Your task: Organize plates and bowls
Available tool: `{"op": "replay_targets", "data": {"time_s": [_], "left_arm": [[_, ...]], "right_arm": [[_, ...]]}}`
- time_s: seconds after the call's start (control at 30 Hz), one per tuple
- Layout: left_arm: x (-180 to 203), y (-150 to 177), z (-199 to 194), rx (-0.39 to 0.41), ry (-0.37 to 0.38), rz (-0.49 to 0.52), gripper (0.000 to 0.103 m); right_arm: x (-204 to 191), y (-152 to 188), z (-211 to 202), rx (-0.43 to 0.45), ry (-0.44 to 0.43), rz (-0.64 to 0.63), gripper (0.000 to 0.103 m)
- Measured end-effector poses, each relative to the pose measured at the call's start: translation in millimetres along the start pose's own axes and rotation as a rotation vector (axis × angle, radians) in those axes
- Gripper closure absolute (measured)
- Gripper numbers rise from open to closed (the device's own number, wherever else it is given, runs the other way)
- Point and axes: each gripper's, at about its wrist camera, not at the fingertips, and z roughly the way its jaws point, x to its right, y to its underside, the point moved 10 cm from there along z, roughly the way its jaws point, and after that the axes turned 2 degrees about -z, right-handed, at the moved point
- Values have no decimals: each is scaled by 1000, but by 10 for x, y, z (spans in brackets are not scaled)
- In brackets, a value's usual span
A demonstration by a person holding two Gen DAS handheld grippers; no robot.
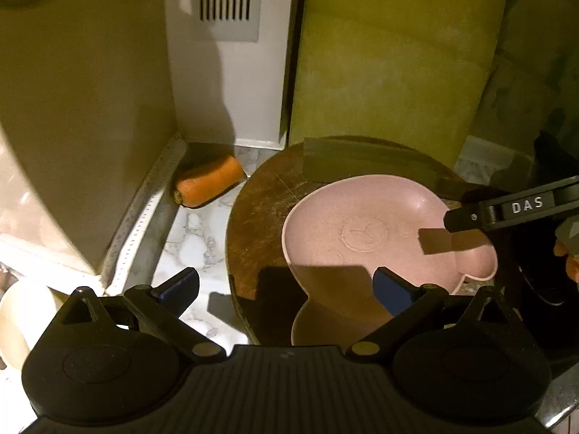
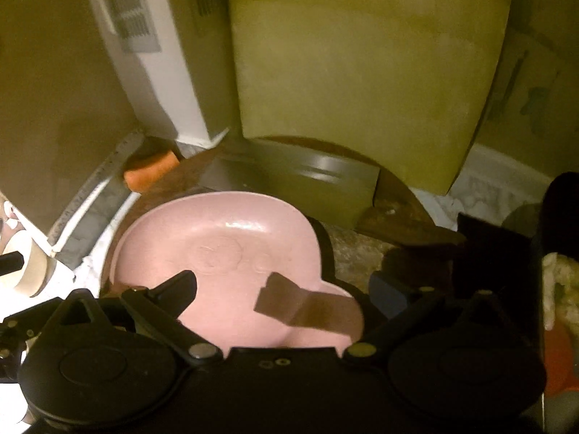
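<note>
A pink animal-shaped plate (image 1: 365,231) lies on a round dark wooden board (image 1: 260,217); it also shows in the right wrist view (image 2: 231,246). My left gripper (image 1: 286,289) is open, its right blue pad at the plate's near rim, its left pad over the marble counter. My right gripper (image 2: 286,289) is open just above the plate's near right edge, straddling its ear-shaped lobe. One of its fingers (image 1: 506,209), marked DAS, reaches in from the right in the left wrist view.
A cleaver blade (image 1: 362,162) lies on the board behind the plate. A carrot piece (image 1: 208,184) lies on the marble counter (image 1: 191,231) by the wall corner. A green cutting board (image 1: 391,61) leans upright behind. A cream cup (image 1: 18,318) stands at the left.
</note>
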Motion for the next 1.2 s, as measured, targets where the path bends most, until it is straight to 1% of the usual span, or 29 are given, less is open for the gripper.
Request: {"op": "replay_targets", "data": {"time_s": [0.07,0.13,0.2,0.3,0.4,0.43,0.47,0.5,0.53,0.57,0.6,0.63,0.67,0.7,0.73,0.77,0.8,0.83,0.87,0.9,0.97,1.0,1.03,1.1,1.2], "left_arm": [[-5,13,120,-32,5,-12,1],[-15,40,225,-61,11,-35,1],[-16,68,321,-87,30,-49,1],[-17,108,426,-118,45,-61,9],[-43,117,505,-127,37,-63,10],[-54,111,521,-124,34,-64,20],[-62,108,539,-126,39,-70,28],[-72,112,568,-141,49,-84,40],[-79,97,574,-136,53,-91,42],[-81,91,580,-137,58,-98,43],[-70,83,581,-136,63,-99,45],[-64,79,584,-137,68,-100,52],[-55,78,584,-137,74,-101,57],[-41,79,584,-139,78,-99,67],[-29,80,588,-144,80,-98,72],[-18,79,590,-146,83,-101,74],[-4,76,584,-144,87,-105,82],[12,76,585,-147,93,-105,87],[24,75,577,-144,83,-96,87],[36,74,573,-142,78,-88,88],[54,83,558,-142,81,-88,89],[51,85,553,-144,78,-92,89],[46,90,542,-146,73,-94,89],[31,99,504,-143,64,-96,89],[-20,115,412,-139,63,-107,90]], "right_arm": [[62,4,87,-25,-11,17,5],[120,15,172,-46,-19,39,10],[170,29,252,-68,-24,54,13],[225,42,354,-97,-28,62,22],[248,50,434,-114,-39,69,27],[257,45,462,-120,-41,74,30],[258,47,481,-124,-44,75,30],[255,52,496,-129,-45,75,33],[252,60,513,-136,-46,75,37],[253,66,528,-141,-48,76,40],[255,71,541,-145,-50,78,45],[260,77,553,-149,-52,81,49],[267,83,563,-153,-53,85,51],[273,85,575,-156,-56,87,55],[275,89,580,-157,-60,89,57],[276,85,576,-151,-63,91,58],[280,80,573,-147,-63,90,59],[283,78,572,-144,-65,90,60],[286,78,565,-140,-66,89,61],[291,78,553,-134,-69,90,64],[287,56,509,-119,-76,97,76],[266,39,478,-112,-87,96,91],[243,26,446,-108,-91,97,97],[214,27,427,-111,-56,75,96],[163,43,394,-105,-45,58,96]]}}
